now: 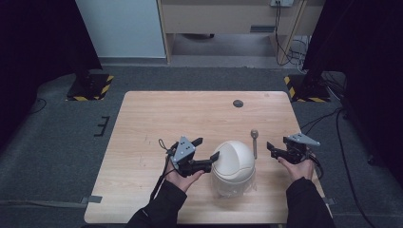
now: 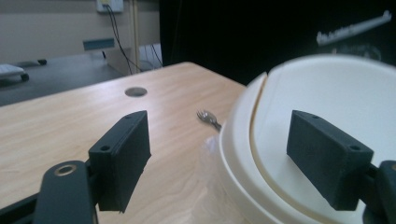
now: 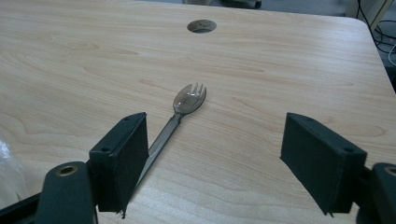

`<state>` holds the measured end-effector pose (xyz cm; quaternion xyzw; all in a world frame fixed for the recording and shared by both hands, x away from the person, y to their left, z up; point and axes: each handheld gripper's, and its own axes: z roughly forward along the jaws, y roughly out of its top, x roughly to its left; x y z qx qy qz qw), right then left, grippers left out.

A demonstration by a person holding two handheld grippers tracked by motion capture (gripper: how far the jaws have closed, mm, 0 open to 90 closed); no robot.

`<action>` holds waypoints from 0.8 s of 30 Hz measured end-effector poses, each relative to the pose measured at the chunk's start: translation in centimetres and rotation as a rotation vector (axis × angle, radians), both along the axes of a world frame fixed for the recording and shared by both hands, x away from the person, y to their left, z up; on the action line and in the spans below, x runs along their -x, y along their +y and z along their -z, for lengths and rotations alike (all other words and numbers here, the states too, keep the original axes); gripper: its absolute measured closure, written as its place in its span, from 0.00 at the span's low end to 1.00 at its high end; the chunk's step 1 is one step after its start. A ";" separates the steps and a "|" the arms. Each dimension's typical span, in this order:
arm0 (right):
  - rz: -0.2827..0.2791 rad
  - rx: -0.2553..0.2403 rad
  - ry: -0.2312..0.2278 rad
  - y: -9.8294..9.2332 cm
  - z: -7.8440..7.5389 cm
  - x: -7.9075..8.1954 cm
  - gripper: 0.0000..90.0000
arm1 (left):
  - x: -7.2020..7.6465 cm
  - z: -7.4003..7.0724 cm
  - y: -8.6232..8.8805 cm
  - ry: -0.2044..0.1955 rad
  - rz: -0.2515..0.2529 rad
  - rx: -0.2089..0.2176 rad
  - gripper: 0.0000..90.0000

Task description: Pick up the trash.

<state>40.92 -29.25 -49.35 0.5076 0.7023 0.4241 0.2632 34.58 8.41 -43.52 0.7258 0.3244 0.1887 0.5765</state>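
Nearest to the person, the white domed lid sits on a clear container near the front edge of the wooden table. The left gripper has its jaws wide apart, one at the dome's left side, gripping nothing. The right gripper is also wide and empty. Between dome and right gripper lies the spork. Farther away is a round hole.

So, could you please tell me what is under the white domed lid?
The white domed lid sits on a clear container, whose rim and crinkly plastic show below it on the table. The dome covers the container's inside, so its contents cannot be seen.
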 end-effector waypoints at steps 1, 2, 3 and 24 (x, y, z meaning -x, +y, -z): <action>0.000 0.000 0.001 0.0 0.0 0.0 0.26 | -0.1 0.4 -0.5 0.009 0.008 -0.032 0.23; 0.000 0.000 0.001 0.0 0.0 0.0 0.26 | -0.1 0.4 -0.5 0.009 0.008 -0.032 0.23; -0.002 0.002 0.003 0.0 0.0 0.0 0.26 | -0.2 0.7 -0.7 0.019 0.013 -0.052 0.23; 0.007 -0.011 -0.039 0.6 -0.8 -0.9 0.27 | -0.1 1.2 -0.7 0.026 0.019 -0.064 0.21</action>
